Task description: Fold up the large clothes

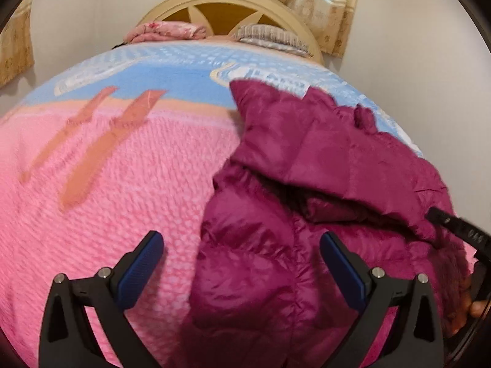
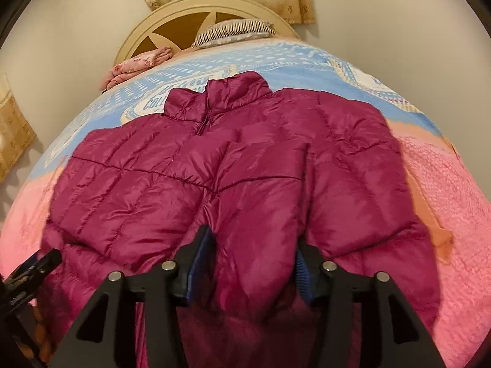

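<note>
Jacket position: the magenta puffer jacket [image 2: 239,165] lies front-up on the bed cover [image 2: 445,214], collar [image 2: 227,92] toward the headboard [image 2: 184,15], hem toward me.
Jacket edges: in my right view the right-hand side edge runs down over the pink part of the cover; the left sleeve lies folded across the body, its seam running slantwise.
Right gripper: my right gripper [image 2: 253,263] has its jaws about half apart, with a puffy fold of the jacket's lower front bulging up between the two blue pads [image 2: 199,263]. Both pads lie against the fabric; whether they press firmly on it I cannot tell.
Left gripper: my left gripper [image 1: 242,263] stands wide. The jacket's left edge lies under the gap between the fingers and neither pad touches it.
Left view, jacket: the jacket [image 1: 307,214] fills the right half, with a dark open fold across its middle.
Open room, left: bare pink cover [image 1: 107,199] extends from the jacket's edge to the bed's far side.
Open room, right: a narrower strip of pink cover beside the jacket's right-hand edge.
Open room, far: blue patterned cover between the collar and the striped pillow [image 2: 236,30] and the pink folded cloth [image 2: 135,64].
Near obstruction: part of the other tool shows at the lower left rim of my right view.
</note>
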Tool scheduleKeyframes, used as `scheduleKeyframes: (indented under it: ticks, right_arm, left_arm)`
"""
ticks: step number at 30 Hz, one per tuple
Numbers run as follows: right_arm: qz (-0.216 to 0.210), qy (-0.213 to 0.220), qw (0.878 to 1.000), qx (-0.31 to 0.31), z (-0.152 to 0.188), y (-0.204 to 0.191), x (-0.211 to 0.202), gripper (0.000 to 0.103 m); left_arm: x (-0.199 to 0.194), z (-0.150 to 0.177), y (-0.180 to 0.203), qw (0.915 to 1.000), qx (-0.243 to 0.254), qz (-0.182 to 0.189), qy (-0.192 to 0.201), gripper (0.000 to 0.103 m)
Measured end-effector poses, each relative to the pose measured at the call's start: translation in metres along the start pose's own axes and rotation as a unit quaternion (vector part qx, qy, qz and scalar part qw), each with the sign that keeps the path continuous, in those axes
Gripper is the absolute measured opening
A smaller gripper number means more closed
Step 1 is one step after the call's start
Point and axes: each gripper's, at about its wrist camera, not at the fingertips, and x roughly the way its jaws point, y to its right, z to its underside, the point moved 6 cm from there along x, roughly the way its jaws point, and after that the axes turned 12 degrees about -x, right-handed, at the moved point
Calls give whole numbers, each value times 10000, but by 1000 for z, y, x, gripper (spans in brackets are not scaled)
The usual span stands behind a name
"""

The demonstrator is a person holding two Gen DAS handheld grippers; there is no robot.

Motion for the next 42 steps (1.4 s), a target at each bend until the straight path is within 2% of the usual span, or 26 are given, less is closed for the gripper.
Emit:
scheduleKeyframes:
  ticks: [3,4,5,8,11,12,15,19,22,25,30,35,37,39,41,42]
  right_arm:
    - [221,608,9977,215,-16,20,-44,52]
    - [318,874,9955,167,-27,23,-58,52]
    - [351,953,9948,85,-36,22,-62,52]
    - [43,815,9966,-114,-63,10,-49,52]
    - [-97,567,9981,-214,-77,-7,-13,49]
    - [-113,460,9986,-250,-79,-11,0,45]
    - [-52,179,9994,-279,-77,-18,40,43]
    - [76,-43,9994,-323,-65,-14,74,43]
    - [-134,-107,9997,-189,-57,-8,86,43]
    - [-334,-123,9994,0,-54,-3,93,43]
    - [-234,-171,9995,-103,-54,-7,97,44]
    - [-272,-287,9992,-44,-55,-8,94,44]
    - [-390,-420,9983,127,-64,-7,83,44]
    - [-686,-156,9968,372,-83,-3,65,44]
    - [-723,22,9961,506,-108,0,55,55]
    - [-748,48,9953,613,-123,3,55,72]
  left_arm:
    - [-21,-27,2,9993,48,87,355,103]
    - [-24,-37,4,9989,32,77,461,103]
    - [-25,-52,9,9984,5,51,559,103]
    - [-12,-83,32,9977,135,136,647,103]
    - [23,-102,47,9983,89,-130,564,103]
    - [40,-107,49,9988,0,-239,439,103]
    - [71,-108,44,9981,-151,-526,269,103]
    - [97,-93,26,9949,-44,-983,235,103]
    - [114,-77,11,9957,-264,-891,-32,103]
    - [119,-78,1,9951,-602,-762,-200,103]
    - [125,-75,10,9904,-227,-1349,-199,103]
    - [113,-73,2,9927,-456,-1115,-117,103]
    - [96,-71,-10,9929,-781,-888,99,103]
    - [80,-71,-18,9910,-1104,-651,394,103]
    - [71,-74,-19,9888,-1179,-645,641,103]
    - [67,-74,-17,9888,-1106,-659,757,103]
